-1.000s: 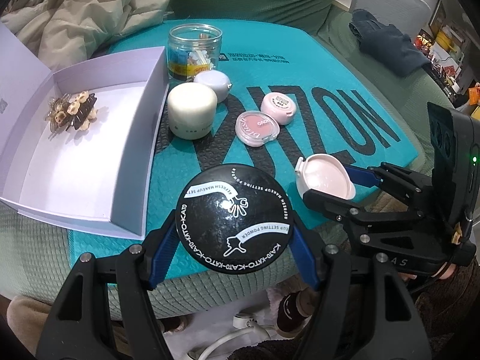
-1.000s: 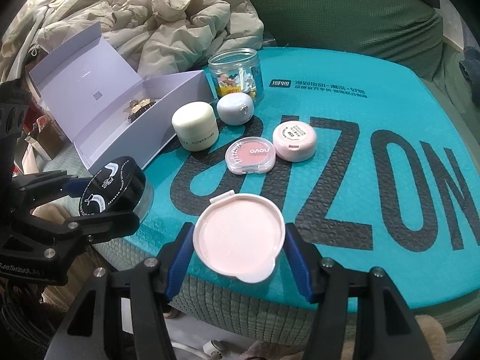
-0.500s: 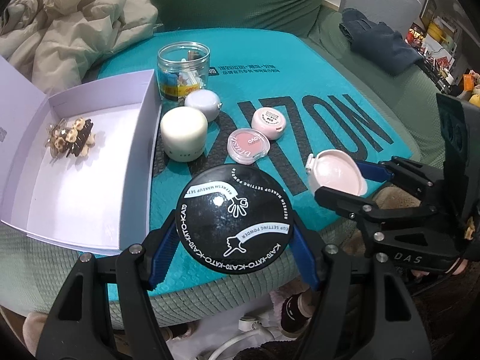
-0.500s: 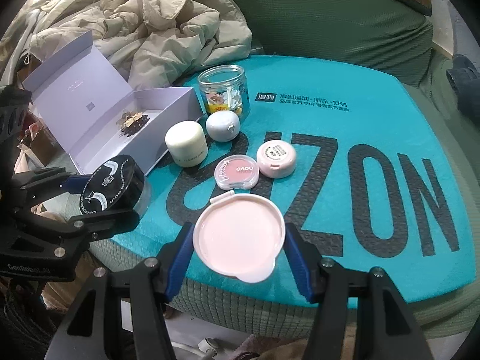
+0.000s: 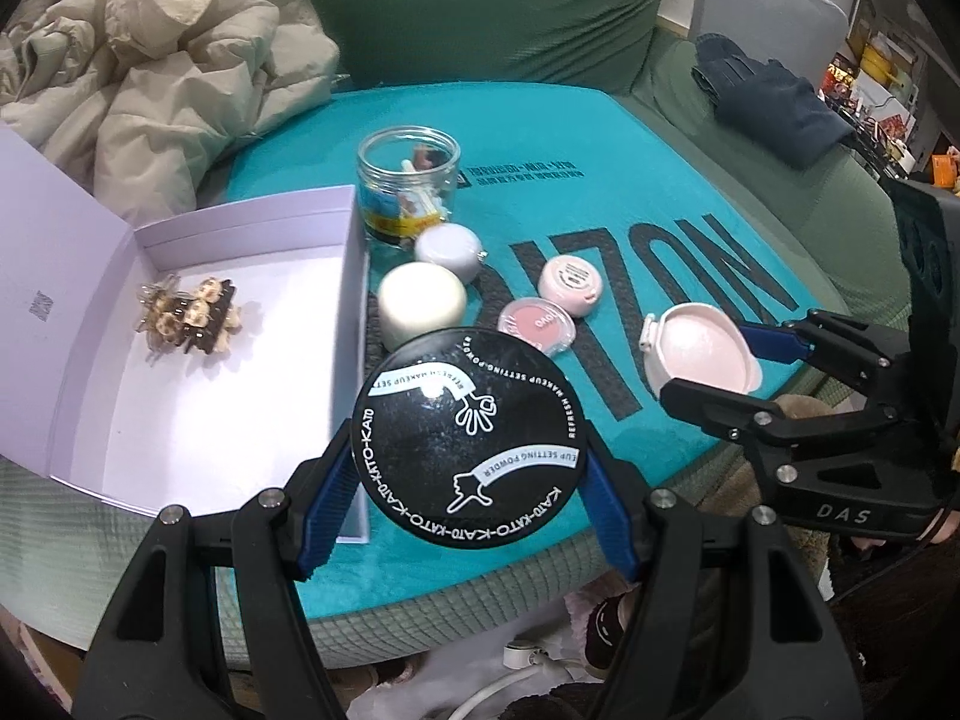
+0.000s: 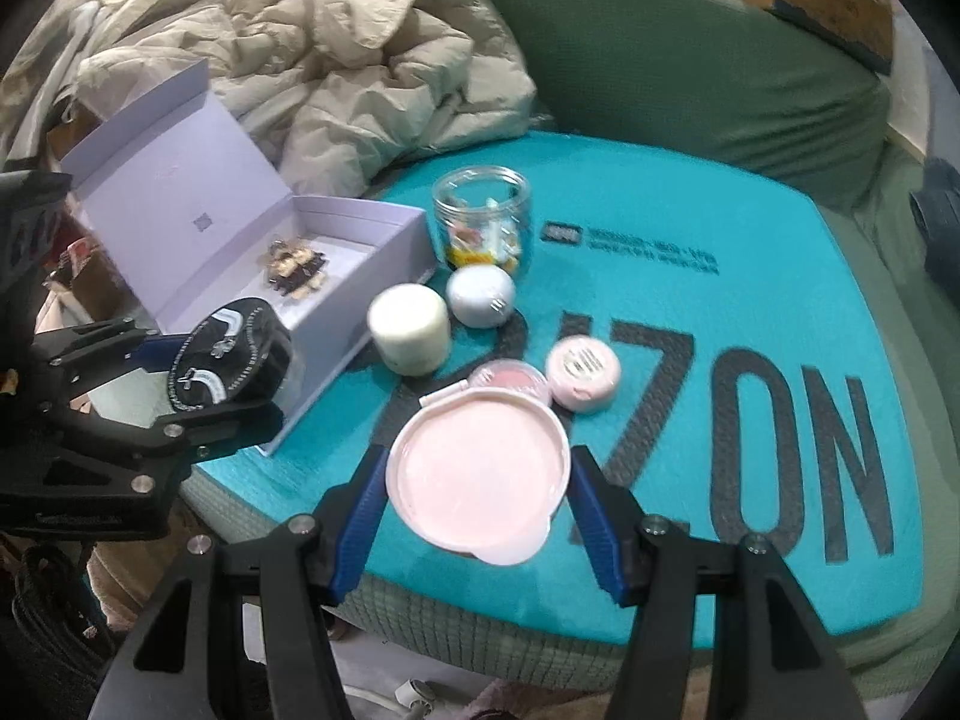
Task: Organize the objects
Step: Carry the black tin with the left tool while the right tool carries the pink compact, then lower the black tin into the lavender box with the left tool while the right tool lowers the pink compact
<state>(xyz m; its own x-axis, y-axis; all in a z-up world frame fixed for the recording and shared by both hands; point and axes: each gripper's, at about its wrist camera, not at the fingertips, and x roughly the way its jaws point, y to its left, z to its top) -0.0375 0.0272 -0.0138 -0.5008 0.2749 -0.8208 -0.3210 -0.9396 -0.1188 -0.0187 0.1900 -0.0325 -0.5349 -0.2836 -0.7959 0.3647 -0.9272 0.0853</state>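
Both grippers have risen, left [image 5: 465, 474] clamping black powder jar [image 5: 468, 438], right [image 6: 477, 477] pink compact [image 6: 477, 474].

A crumpled beige quilt [image 6: 336, 54] lies heaped at the back left corner of the green sofa [image 5: 474, 30]. A dark blue garment [image 5: 774, 99] rests on its right edge.

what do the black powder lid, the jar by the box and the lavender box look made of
Black powder lid: glossy plastic probably, showing a sharp highlight. Clear jar: transparent, contents visible through the wall; glass or plastic, unclear. Lavender box: matte stiff cardboard, with a creased hinged lid.
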